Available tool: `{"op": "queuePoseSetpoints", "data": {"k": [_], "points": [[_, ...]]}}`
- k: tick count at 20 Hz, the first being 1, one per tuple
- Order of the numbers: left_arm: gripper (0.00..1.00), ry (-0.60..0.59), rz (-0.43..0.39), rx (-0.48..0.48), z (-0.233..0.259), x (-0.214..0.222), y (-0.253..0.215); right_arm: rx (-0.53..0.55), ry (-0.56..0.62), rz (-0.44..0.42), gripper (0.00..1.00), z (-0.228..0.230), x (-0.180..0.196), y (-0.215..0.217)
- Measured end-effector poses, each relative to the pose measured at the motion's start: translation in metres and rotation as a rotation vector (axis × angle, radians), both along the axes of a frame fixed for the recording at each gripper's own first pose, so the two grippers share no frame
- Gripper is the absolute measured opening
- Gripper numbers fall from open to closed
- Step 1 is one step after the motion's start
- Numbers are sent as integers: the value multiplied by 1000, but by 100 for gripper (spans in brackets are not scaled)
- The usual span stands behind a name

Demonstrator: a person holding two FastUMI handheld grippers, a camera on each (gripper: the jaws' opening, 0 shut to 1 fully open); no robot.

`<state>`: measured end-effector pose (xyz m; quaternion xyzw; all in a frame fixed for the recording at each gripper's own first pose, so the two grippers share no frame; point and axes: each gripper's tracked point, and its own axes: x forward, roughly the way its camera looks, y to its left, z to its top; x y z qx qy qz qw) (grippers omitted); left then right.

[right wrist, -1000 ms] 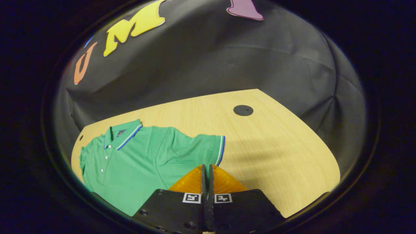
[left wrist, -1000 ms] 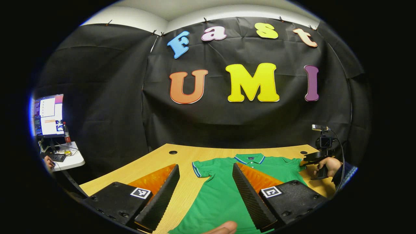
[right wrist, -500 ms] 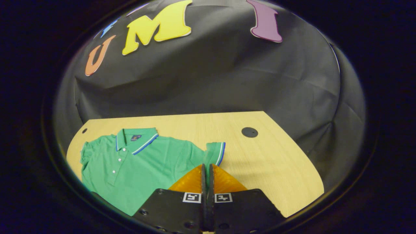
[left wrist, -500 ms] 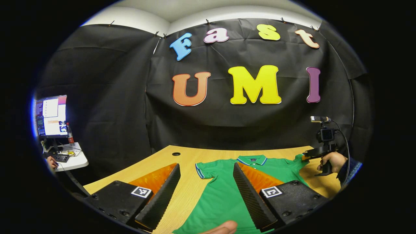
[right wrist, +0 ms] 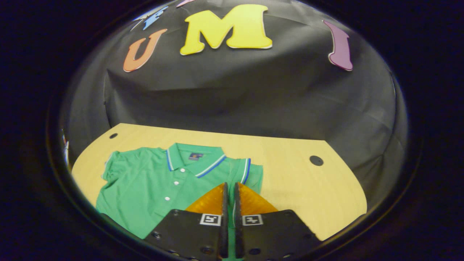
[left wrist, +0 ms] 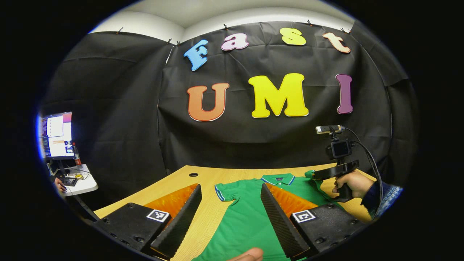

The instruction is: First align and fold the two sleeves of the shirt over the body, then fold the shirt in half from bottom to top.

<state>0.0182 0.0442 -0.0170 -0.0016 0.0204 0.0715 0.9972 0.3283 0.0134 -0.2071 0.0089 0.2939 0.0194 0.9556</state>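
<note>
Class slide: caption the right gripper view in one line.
Right gripper, fingers closed on a sleeve, over a green shirt on a table.

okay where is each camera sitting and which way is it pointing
Left gripper view: rides the open left gripper, low over the table, facing the booth wall; a fingertip shows.
Right gripper view: rides the right gripper, pinching the shirt's sleeve.
Shared: the green shirt; the left view also catches the right gripper and hand.

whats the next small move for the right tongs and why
Probably carry on inward and lay the right sleeve flat on the polo shirt's chest, then let go. The right tongs are shut on its fabric, lifted by the collar; the left tongs wait open.
</note>
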Motion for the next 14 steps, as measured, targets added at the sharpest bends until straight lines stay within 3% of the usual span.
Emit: {"op": "queuePoseSetpoints", "data": {"k": [3,4,10,14], "points": [[100,-1,30,-1,0,1,12,-19,-48,10,89,12,-4,12],[100,1,36,0,0,2,16,-22,-64,4,97,21,-7,12],[100,19,80,12,-7,9,46,17,-187,6,96,83,-56,10],[100,59,49,-35,-21,19,45,36,-273,39,95,123,-111,-4]]}}
